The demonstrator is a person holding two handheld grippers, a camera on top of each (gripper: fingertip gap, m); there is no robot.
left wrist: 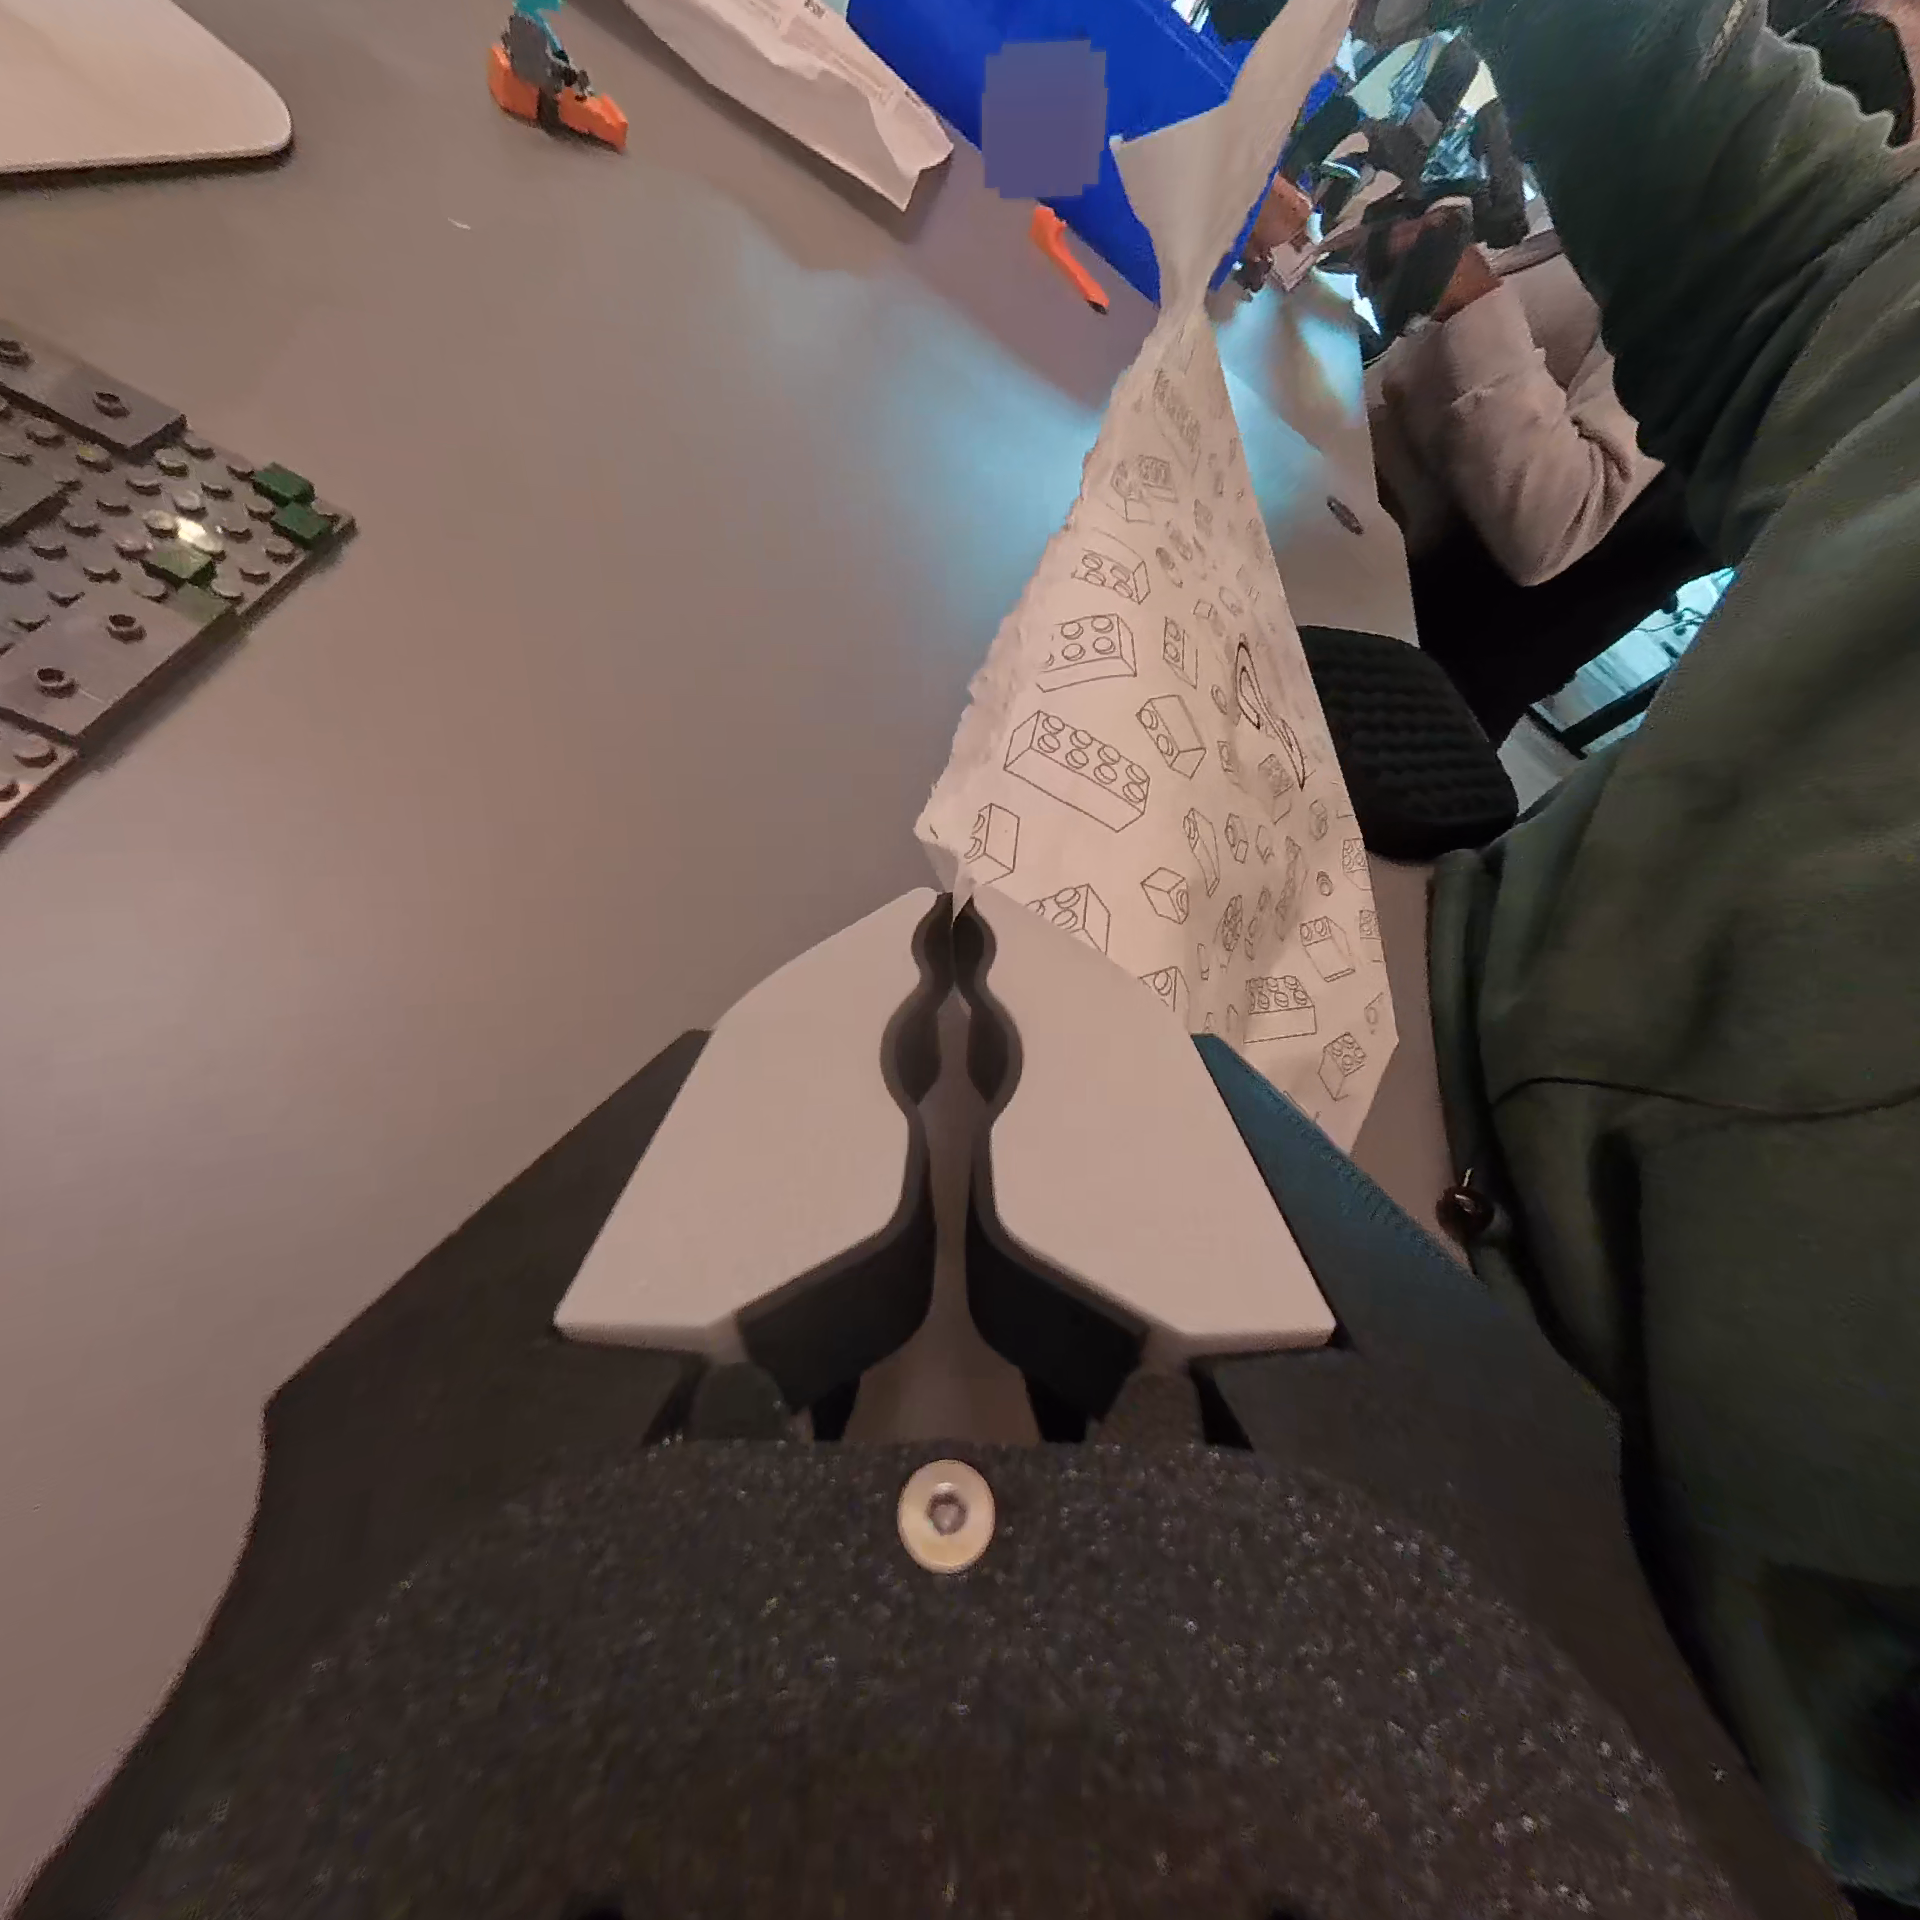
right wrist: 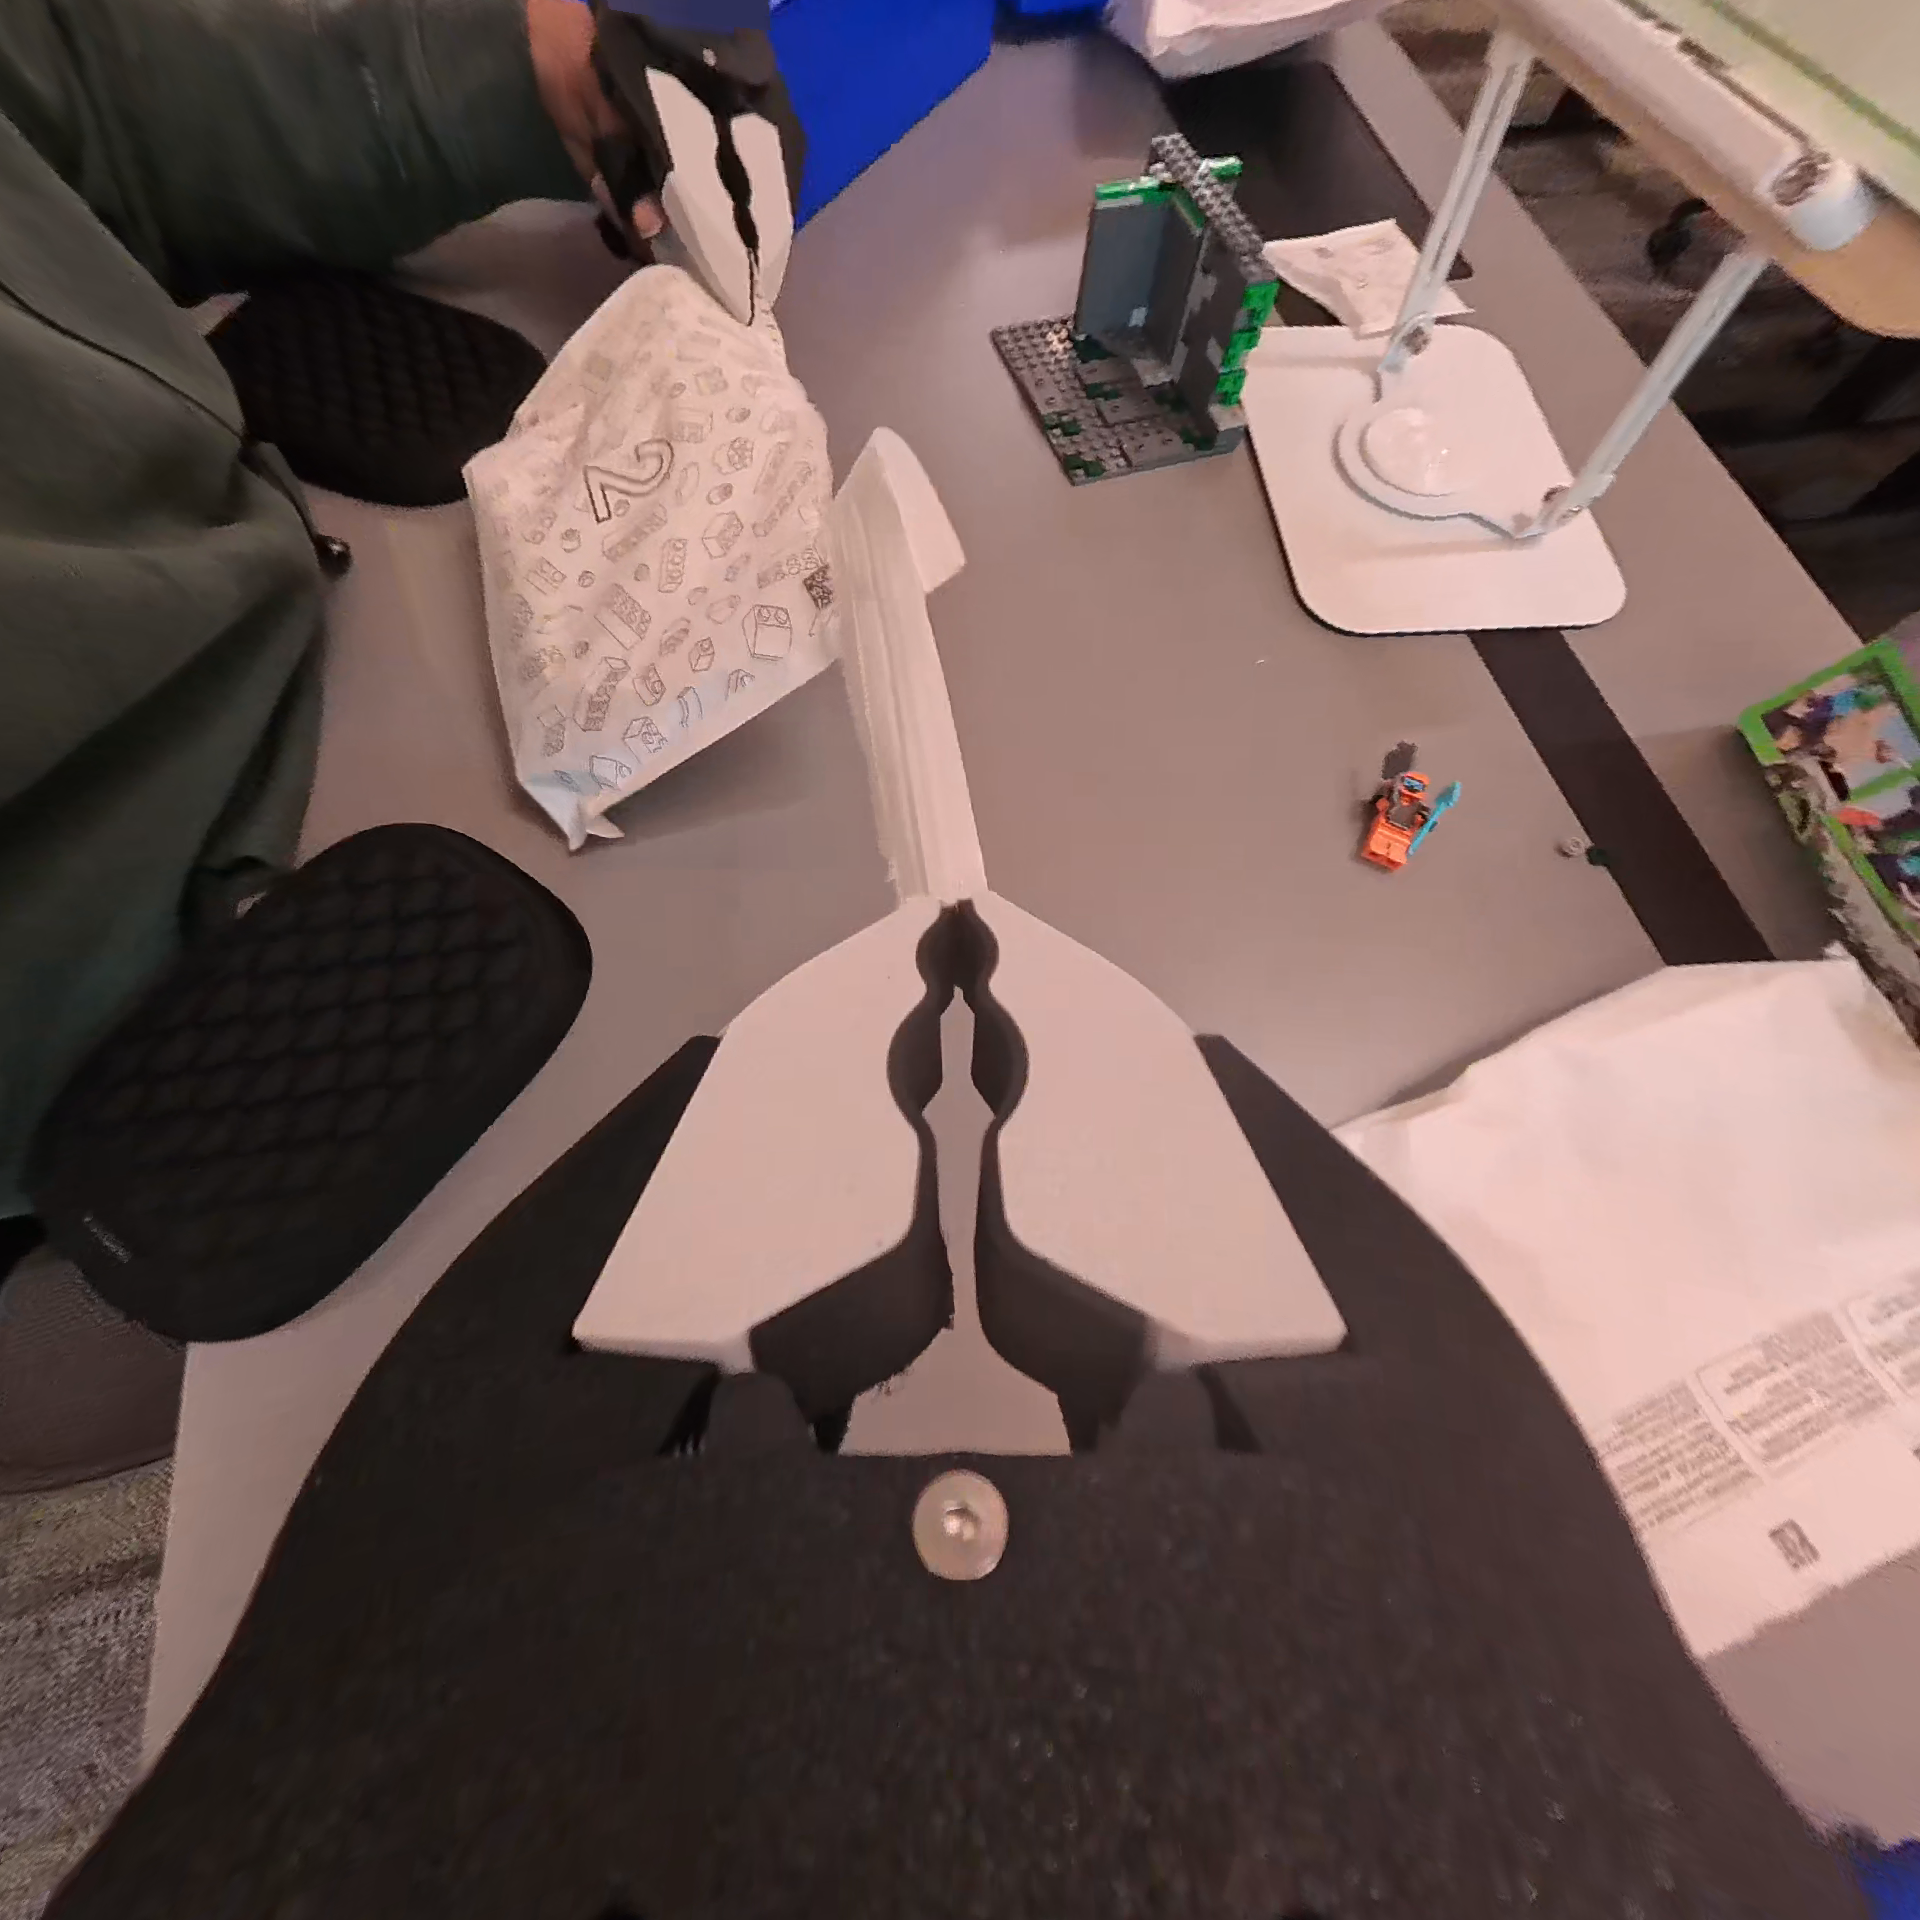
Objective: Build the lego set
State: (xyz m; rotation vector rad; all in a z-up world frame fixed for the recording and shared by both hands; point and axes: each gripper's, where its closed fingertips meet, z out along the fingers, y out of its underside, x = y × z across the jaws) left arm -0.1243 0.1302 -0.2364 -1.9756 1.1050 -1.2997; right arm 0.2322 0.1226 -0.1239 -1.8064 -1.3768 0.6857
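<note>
Above the grey table, the left gripper has its jaws clamped on the printed paper bag; the right gripper pinches a torn white strip, with the lego build far right.

The left wrist view looks low along the grey table, close behind the printed paper bag, facing past it toward the blue box. The right wrist view looks down from higher, farther from that bag. Both share the bag, table and orange minifigure.
</note>
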